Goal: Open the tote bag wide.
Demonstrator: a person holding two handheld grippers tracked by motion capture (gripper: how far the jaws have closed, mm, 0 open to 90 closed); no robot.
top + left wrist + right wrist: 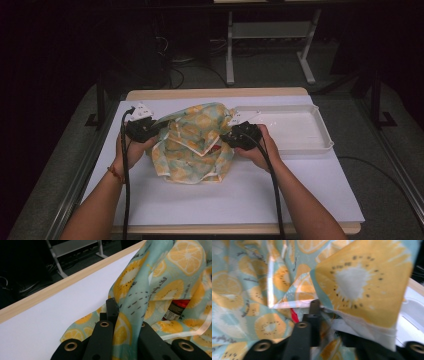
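Left tool [148, 126] clenched on the fruit-print bag [192, 145] at 9 o'clock, right tool [235, 134] grasping its 3 o'clock edge; mouth half open, red-labelled bottle [176, 308] not out yet

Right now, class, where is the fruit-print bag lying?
In the high view the fruit-print bag lies mid-table on the white sheet, just left of the white tray, between the left tool and right tool.

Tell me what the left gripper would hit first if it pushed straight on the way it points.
The left gripper, shut on the fruit-print cloth bag, would likely push deeper into its folds, then perhaps the red-labelled item inside; depth is unclear.
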